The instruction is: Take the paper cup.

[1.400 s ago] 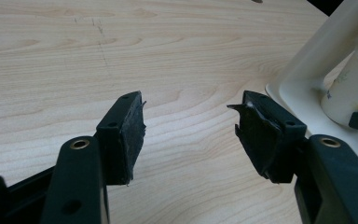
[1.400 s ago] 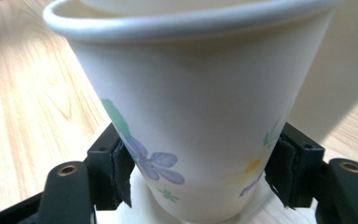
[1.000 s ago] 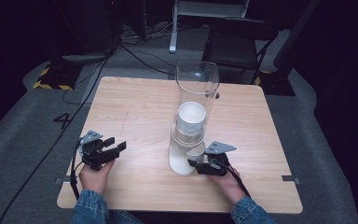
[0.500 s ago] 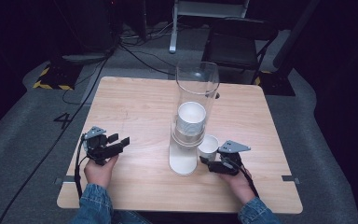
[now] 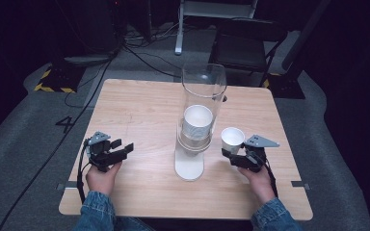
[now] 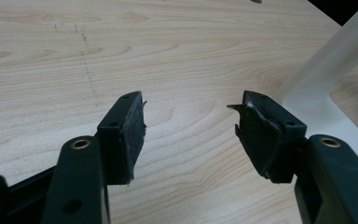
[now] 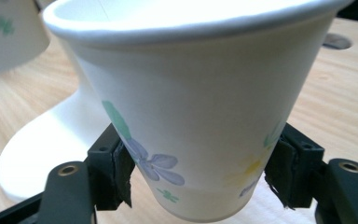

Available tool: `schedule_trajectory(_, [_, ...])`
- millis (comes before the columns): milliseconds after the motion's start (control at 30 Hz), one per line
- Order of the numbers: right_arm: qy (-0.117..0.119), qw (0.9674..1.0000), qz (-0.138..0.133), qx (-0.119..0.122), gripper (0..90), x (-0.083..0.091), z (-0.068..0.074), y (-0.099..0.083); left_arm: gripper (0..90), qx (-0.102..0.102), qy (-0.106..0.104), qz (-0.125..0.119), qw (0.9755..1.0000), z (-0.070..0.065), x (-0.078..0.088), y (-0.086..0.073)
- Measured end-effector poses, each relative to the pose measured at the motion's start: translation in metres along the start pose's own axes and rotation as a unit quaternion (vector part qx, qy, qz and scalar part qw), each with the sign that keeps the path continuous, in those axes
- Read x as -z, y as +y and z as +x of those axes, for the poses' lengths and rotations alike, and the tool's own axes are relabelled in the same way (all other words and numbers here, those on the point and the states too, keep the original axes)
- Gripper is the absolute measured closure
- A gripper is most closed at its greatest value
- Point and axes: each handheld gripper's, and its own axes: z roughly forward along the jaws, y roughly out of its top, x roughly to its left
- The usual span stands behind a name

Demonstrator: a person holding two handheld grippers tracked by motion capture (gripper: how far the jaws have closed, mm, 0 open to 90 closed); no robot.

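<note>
Flanking dispenser [image 5: 192, 144], cup [image 5: 232, 138], table [image 5: 139, 106]

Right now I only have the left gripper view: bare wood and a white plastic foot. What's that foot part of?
Observer: The white base of a tall clear plastic cup dispenser with a stack of white paper cups inside.
Operator: Right gripper busy?
Observer: Yes, the right gripper is clamped on a white paper cup with a flower print, upright.
Operator: Where is that cup relative to the dispenser?
Observer: In the high view it is just right of the tube, apart from it.
Operator: My left gripper empty?
Observer: Yes, the left gripper is open with nothing between the jaws.
</note>
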Motion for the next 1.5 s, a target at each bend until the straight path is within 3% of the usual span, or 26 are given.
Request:
schedule_trajectory(233, [-0.024, 0.9997, -0.003, 0.002, 33.0, 0.002, -0.017, 0.002, 40.4, -0.013, 0.013, 0.007, 0.9998, -0.003, 0.004, -0.002])
schedule_trajectory(367, [-0.038, 0.9982, -0.013, -0.044, 32.9, 0.003, -0.034, 0.002, 40.1, -0.015, 0.016, 0.012, 0.9997, -0.003, 0.006, -0.005])
schedule_trajectory(600, [-0.072, 0.995, -0.021, -0.066, 32.9, 0.007, -0.058, -0.003, 40.1, -0.013, 0.02, 0.011, 0.9997, -0.001, 0.014, -0.009])
schedule_trajectory(700, [-0.086, 0.9948, -0.012, -0.053, 32.8, 0.005, -0.064, -0.006, 40.1, -0.013, 0.024, 0.01, 0.9996, -0.001, 0.017, -0.011])
schedule_trajectory(867, [-0.097, 0.9935, -0.012, -0.059, 32.7, 0.002, -0.072, -0.009, 40.1, -0.012, 0.025, 0.013, 0.9995, -0.001, 0.019, -0.014])
schedule_trajectory(1100, [-0.11, 0.9929, -0.003, -0.044, 32.6, -0.009, -0.079, -0.014, 40.1, -0.01, 0.03, 0.016, 0.9994, 0.0, 0.024, -0.02])
schedule_trajectory(1333, [-0.11, 0.9933, 0.006, -0.035, 32.5, -0.018, -0.079, -0.017, 40.1, -0.008, 0.033, 0.015, 0.9993, 0.001, 0.028, -0.022])
schedule_trajectory(1500, [-0.106, 0.9931, 0.02, -0.045, 32.4, -0.023, -0.08, -0.02, 40.1, -0.006, 0.033, 0.016, 0.9993, 0.002, 0.029, -0.023])
